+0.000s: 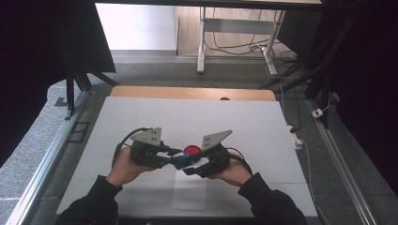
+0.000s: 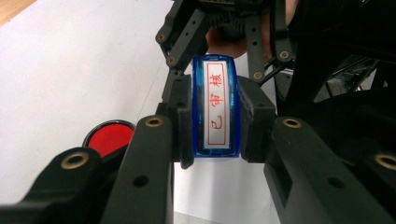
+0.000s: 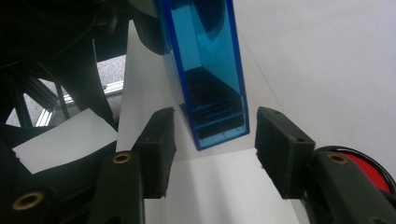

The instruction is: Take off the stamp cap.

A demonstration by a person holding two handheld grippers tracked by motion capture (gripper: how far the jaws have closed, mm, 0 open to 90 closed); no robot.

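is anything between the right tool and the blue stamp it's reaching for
Nothing visible. In the right gripper view the end of the blue stamp sits in the open gap of the right tool, both pads clear of it. The left tool clamps the stamp's other end. The red ink pad lies off to one side.

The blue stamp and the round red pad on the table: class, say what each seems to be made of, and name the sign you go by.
Blue stamp: seemingly clear, glossy blue plastic; in the right gripper view you can see through its walls to the dark parts inside. Its white label looks like printed paper. Round red pad: matt red, probably felt or foam, set in a black, likely plastic, rim.
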